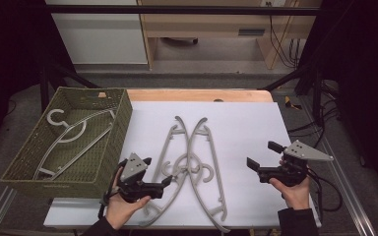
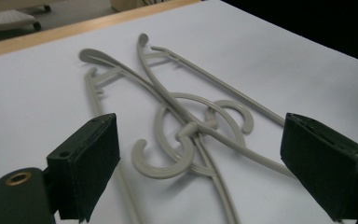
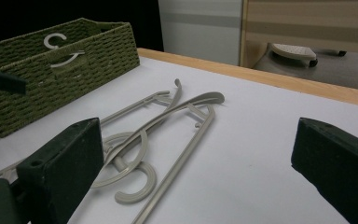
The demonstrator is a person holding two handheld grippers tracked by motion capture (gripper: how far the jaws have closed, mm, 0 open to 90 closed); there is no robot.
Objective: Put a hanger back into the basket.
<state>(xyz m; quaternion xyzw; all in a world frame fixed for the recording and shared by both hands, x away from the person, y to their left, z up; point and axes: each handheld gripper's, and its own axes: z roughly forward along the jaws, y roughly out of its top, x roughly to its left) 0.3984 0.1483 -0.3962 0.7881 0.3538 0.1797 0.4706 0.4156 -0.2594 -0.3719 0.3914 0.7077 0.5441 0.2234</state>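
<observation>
Two grey plastic hangers (image 1: 192, 157) lie crossed on the white tabletop (image 1: 246, 123), their hooks (image 2: 186, 140) tangled together at the middle. My left gripper (image 1: 158, 170) rests at their left side, open, jaws pointing toward the hooks and holding nothing. In the left gripper view the jaws of the left gripper (image 2: 198, 140) stand wide on either side of the tangled hooks. My right gripper (image 1: 264, 155) hovers open to the right of the hangers, apart from them. The right gripper view has the hangers (image 3: 168, 121) lying ahead of the right gripper (image 3: 200, 140), toward its left jaw.
A green woven basket (image 1: 113, 142) stands at the table's left with one grey hanger (image 1: 71, 130) inside it. The basket (image 3: 74, 60) also appears far left in the right gripper view. A wooden table edge (image 1: 197, 95) runs along the back. Bare white surface stretches right of the hangers.
</observation>
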